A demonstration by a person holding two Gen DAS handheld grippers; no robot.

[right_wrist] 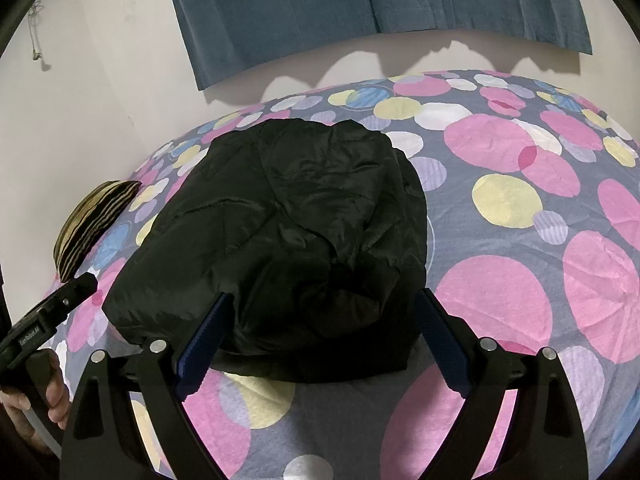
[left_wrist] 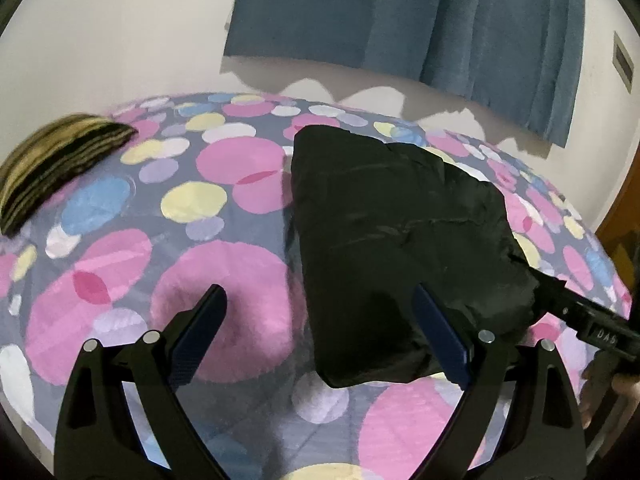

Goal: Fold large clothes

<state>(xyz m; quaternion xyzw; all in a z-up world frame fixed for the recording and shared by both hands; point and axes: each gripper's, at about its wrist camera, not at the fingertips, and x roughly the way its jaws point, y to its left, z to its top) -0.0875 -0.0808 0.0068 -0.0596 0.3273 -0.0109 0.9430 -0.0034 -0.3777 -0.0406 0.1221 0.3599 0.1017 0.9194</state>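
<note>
— Pillow (left_wrist: pixel 56 168) with black and yellow stripes lies far left on the bed, at the edge near the white wall. What comes next to it?

— The bedsheet (left_wrist: pixel 224 208) with big pink, yellow and blue circles. In the left wrist view the left gripper (left_wrist: pixel 320 332) hangs over it, fingers spread wide, nothing between them. Its left finger is over a pink circle, its right finger (left_wrist: pixel 440 340) is over the near left part of the black garment.

— And the garment itself?

— The black garment (left_wrist: pixel 400 240) lies folded in a thick bundle in the middle of the bed, shiny and wrinkled. In the right wrist view it (right_wrist: pixel 288 232) fills the centre, and the pillow (right_wrist: pixel 92 224) is left of it.

— The right gripper?

— The right gripper (right_wrist: pixel 324 332) is released also, fingers wide apart. The near edge of the bundle sits between them, but I cannot tell if the pads touch it. In the left view the right gripper's body comes from the right edge to the bundle's right corner.

— Behind everything?

— A blue curtain (right_wrist: pixel 360 8) hangs on the wall.
</note>
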